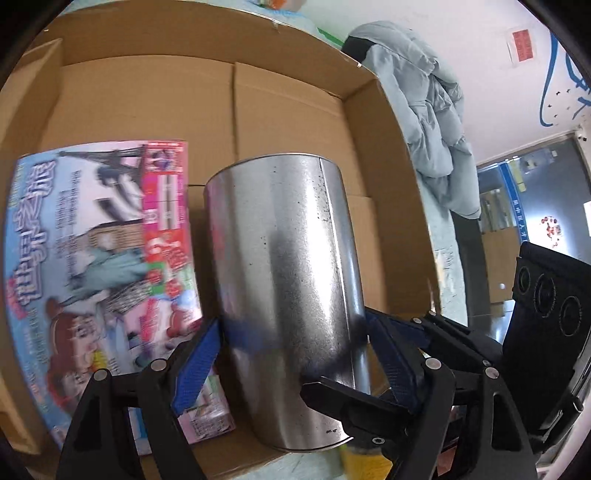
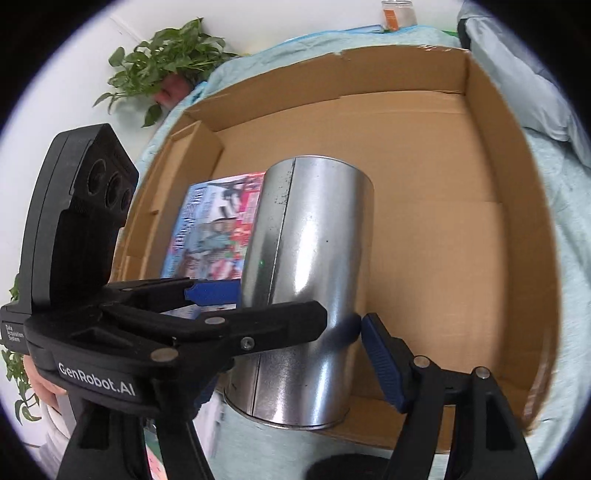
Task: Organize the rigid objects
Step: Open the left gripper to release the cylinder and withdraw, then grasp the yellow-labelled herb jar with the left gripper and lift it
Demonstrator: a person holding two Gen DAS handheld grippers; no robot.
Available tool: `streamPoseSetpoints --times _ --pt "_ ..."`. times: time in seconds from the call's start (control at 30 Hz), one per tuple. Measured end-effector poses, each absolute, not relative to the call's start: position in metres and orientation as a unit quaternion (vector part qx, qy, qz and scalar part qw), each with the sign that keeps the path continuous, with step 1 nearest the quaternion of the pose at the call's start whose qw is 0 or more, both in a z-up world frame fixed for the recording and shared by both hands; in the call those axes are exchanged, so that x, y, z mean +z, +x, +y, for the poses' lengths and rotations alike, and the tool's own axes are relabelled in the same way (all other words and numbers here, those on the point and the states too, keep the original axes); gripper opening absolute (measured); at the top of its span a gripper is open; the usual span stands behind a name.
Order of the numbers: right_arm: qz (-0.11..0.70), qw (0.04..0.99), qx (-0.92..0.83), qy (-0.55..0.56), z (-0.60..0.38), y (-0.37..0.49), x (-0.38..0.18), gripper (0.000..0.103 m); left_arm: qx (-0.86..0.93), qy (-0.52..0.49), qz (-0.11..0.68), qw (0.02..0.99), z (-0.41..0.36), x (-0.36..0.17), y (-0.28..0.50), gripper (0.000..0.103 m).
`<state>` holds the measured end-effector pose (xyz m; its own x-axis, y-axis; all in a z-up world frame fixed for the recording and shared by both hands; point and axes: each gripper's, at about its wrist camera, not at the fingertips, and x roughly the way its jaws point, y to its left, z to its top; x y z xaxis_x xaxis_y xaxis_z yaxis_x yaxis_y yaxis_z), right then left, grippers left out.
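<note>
A shiny metal can (image 1: 291, 280) is held tilted over the near edge of an open cardboard box (image 1: 147, 99). My left gripper (image 1: 295, 354) is shut on the can, its blue pads on both sides. My right gripper (image 2: 295, 325) also closes on the same can (image 2: 306, 277) from the other side, crossing the left gripper's fingers. A colourful picture book (image 1: 99, 266) lies flat on the box floor to the left of the can; it also shows in the right wrist view (image 2: 214, 229).
The box (image 2: 443, 221) stands on a pale teal cloth (image 2: 569, 221). A grey-blue jacket (image 1: 424, 110) lies beyond the box's right wall. A potted plant (image 2: 166, 66) stands at the far left and a jar (image 2: 397, 14) behind the box.
</note>
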<state>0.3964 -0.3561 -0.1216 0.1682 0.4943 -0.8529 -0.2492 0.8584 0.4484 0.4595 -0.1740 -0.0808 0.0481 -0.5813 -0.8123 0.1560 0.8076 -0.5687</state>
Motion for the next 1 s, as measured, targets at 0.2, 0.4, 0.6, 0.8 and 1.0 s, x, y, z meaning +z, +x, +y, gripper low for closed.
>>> streamPoseSetpoints --times 0.2,0.4,0.6,0.8,1.0 --pt "0.603 0.753 0.237 0.113 -0.351 0.393 -0.121 0.073 -0.262 -0.156 0.63 0.714 -0.159 -0.074 0.448 0.077" --pt "0.554 0.8 0.221 0.066 -0.386 0.357 -0.057 0.079 -0.272 -0.102 0.553 0.781 -0.137 0.013 0.407 0.078" --pt "0.523 0.834 0.159 -0.071 -0.455 0.316 0.071 0.08 -0.239 -0.051 0.498 0.832 -0.116 0.126 0.376 0.082" --pt "0.452 0.865 0.157 -0.154 -0.49 0.276 0.148 0.092 -0.203 -0.023 0.437 0.876 -0.108 0.181 0.337 0.094" --pt "0.4 0.89 0.213 -0.048 -0.495 0.23 0.058 0.095 -0.195 -0.04 0.426 0.883 -0.115 0.119 0.29 0.094"
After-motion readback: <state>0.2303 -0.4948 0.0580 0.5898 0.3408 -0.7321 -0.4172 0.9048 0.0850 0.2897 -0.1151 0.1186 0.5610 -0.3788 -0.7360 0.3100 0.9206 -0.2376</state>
